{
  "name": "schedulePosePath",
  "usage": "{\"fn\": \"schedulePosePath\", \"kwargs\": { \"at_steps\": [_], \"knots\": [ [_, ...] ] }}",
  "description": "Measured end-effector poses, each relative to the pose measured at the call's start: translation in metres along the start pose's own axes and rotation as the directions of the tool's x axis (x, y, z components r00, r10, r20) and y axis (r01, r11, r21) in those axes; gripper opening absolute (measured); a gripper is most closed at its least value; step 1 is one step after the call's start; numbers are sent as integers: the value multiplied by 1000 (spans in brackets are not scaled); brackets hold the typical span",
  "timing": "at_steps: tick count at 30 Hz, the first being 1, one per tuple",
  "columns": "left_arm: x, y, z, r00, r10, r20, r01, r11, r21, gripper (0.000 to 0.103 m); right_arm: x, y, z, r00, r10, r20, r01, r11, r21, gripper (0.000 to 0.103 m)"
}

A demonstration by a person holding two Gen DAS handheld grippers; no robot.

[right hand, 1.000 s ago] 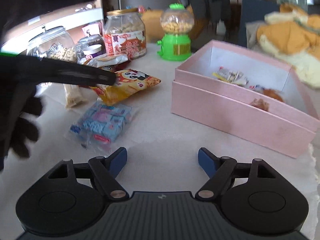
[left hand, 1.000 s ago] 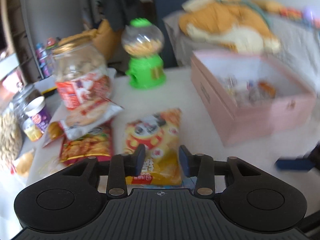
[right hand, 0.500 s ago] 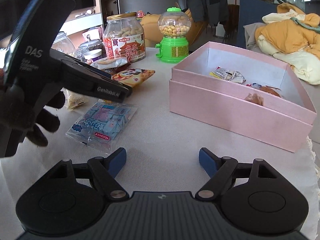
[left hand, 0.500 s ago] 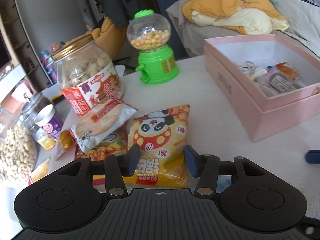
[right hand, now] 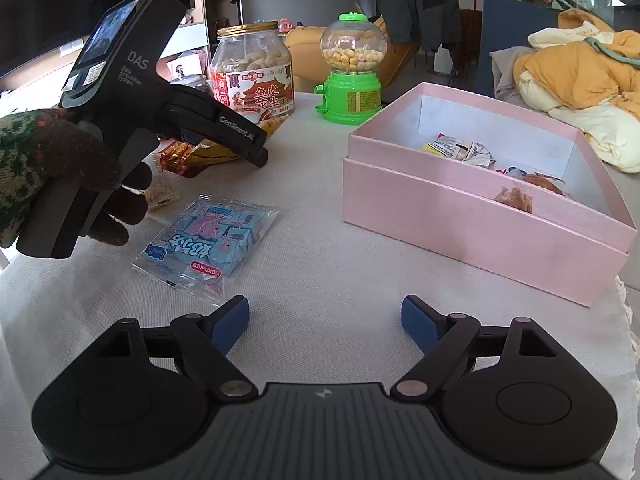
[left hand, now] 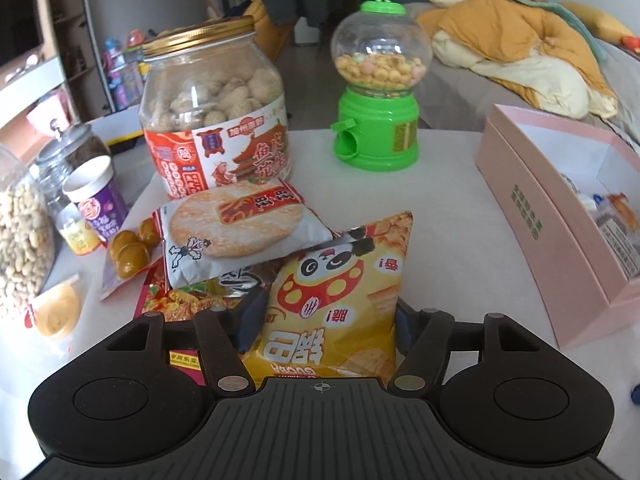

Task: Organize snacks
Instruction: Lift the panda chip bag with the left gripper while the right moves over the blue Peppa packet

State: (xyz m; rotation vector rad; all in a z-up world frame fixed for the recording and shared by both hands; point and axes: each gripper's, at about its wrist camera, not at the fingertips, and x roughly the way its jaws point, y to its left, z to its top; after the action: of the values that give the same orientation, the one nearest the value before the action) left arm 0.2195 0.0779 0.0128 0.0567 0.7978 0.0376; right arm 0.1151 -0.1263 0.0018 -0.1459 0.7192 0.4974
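The yellow panda chip bag (left hand: 336,300) lies flat on the worktop (left hand: 440,220), its near end right between the fingers of the left gripper (left hand: 324,320), whose jaws have just been opening and now stand apart on either side of the bag; whether the pads touch the foil is hard to tell from here. Tucked over the bag's far corner is a rice cracker packet (left hand: 236,228), with a red snack packet (left hand: 180,300) underneath and a small pack of round yellow sweets (left hand: 128,248) beside that. Behind them stands the gold-lidded peanut jar (left hand: 216,120), and to its right the green candy dispenser (left hand: 376,92). Off to the right sits the open pink box (right hand: 492,200), a few wrapped snacks already lying inside. Nearer the right gripper (right hand: 324,320), a blue pig-printed packet (right hand: 208,240) lies alone on the cloth, just ahead and left of its blue pads; those jaws are wide apart with nothing between them, hovering over bare worktop. A gloved hand (right hand: 68,172) holds the left tool's handle.
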Motion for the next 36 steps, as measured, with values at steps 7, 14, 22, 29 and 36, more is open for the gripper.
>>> {"fn": "schedulePosePath", "kwargs": {
  "at_steps": [7, 14, 22, 29, 36],
  "knots": [
    [-43, 12, -26, 983, -169, 72, 176, 978, -114, 59, 1, 0, 0, 1000, 4, 1, -4, 1000, 2, 85],
    [-108, 34, -79, 980, -129, 154, 170, 941, -293, 59, 0, -6, 2, 1000, 28, 3, -28, 999, 30, 85],
    [-124, 34, -123, 960, -36, 277, 122, 947, -298, 60, -2, 5, 22, 993, 121, -13, -117, 977, 178, 85],
    [-119, 34, -133, 959, -64, 276, 143, 950, -278, 60, 47, 46, 57, 994, 81, -71, -67, 981, 181, 81],
    [-116, 36, -136, 958, -76, 276, 158, 945, -288, 60, 44, 46, 59, 995, 40, -94, -31, 995, 93, 77]
  ]
}}
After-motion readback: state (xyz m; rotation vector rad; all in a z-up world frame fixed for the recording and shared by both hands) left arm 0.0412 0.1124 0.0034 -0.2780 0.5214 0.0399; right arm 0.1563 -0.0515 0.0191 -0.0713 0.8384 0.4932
